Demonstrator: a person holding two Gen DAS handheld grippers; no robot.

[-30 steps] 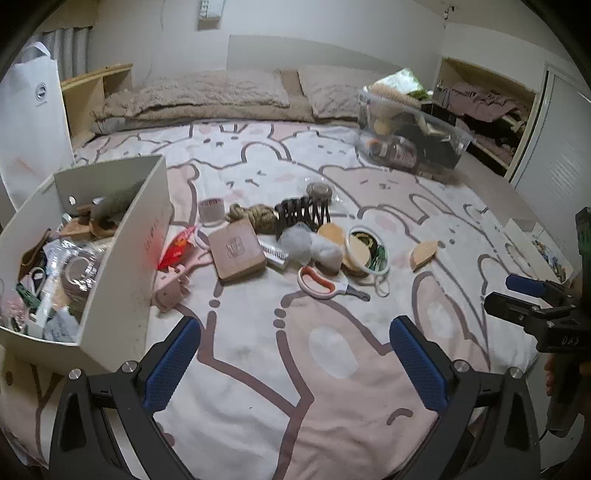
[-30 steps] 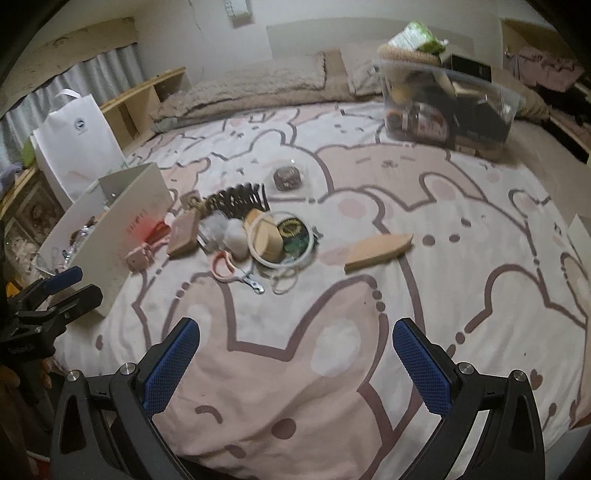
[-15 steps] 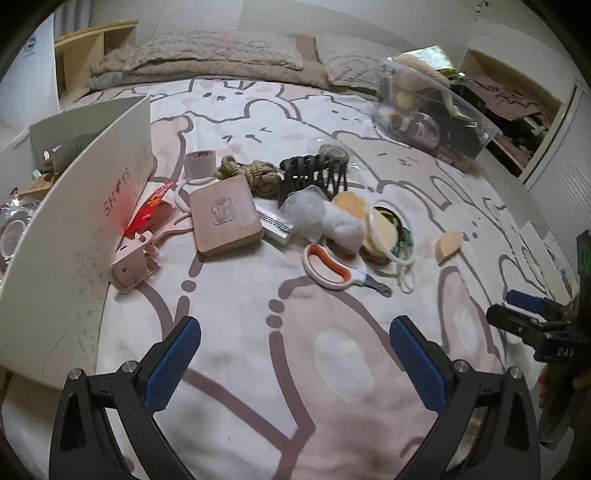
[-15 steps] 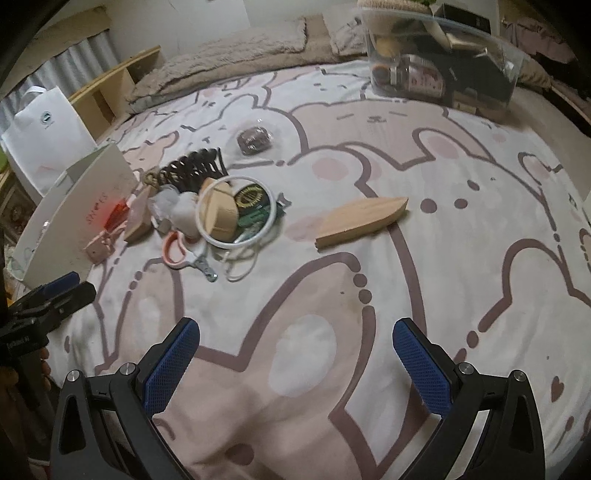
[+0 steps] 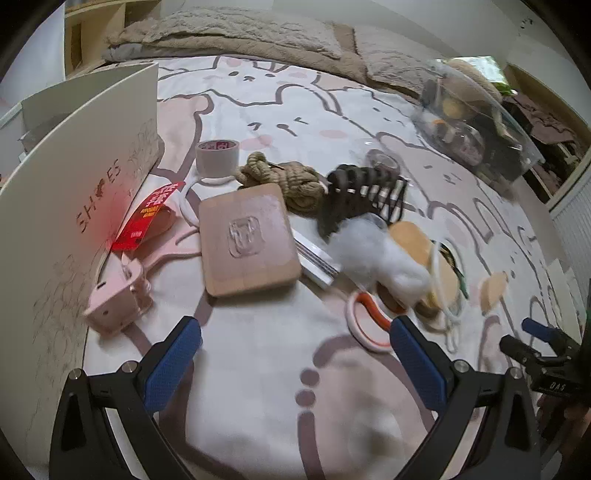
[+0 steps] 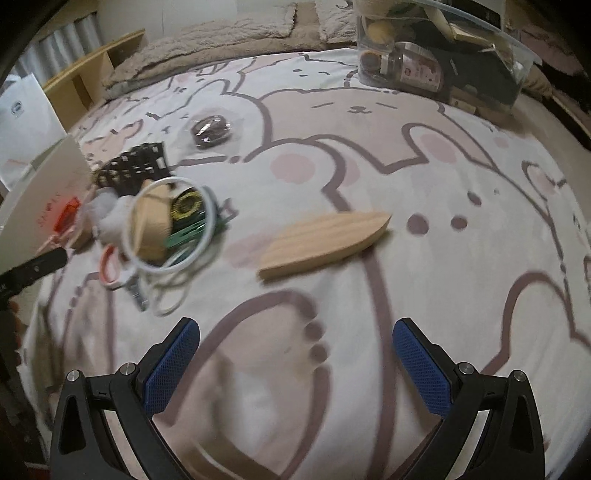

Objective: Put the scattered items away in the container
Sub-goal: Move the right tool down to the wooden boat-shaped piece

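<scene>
Scattered items lie in a pile on the bed: a flat wooden block (image 5: 248, 240), a tape roll (image 5: 217, 154), a rope bundle (image 5: 282, 181), a black claw clip (image 5: 364, 194), white fluff (image 5: 380, 258) and orange-handled scissors (image 5: 369, 325). The white shoe box (image 5: 62, 206) stands at the left. My left gripper (image 5: 293, 363) is open, low over the sheet just short of the wooden block. My right gripper (image 6: 295, 365) is open, with a pointed wooden piece (image 6: 325, 243) lying ahead of it. A white ring (image 6: 170, 225) surrounds small items left of that piece.
A clear plastic bin (image 6: 439, 55) full of things sits at the far right of the bed. Pillows (image 5: 240, 33) line the head end. A pink tool (image 5: 122, 295) and a red packet (image 5: 151, 218) lie against the box wall. A wooden shelf (image 6: 96, 70) stands behind.
Both grippers have moved forward and lower toward the pile. The wooden block and the pointed wooden piece now look larger and closer. Nothing has been picked up.
</scene>
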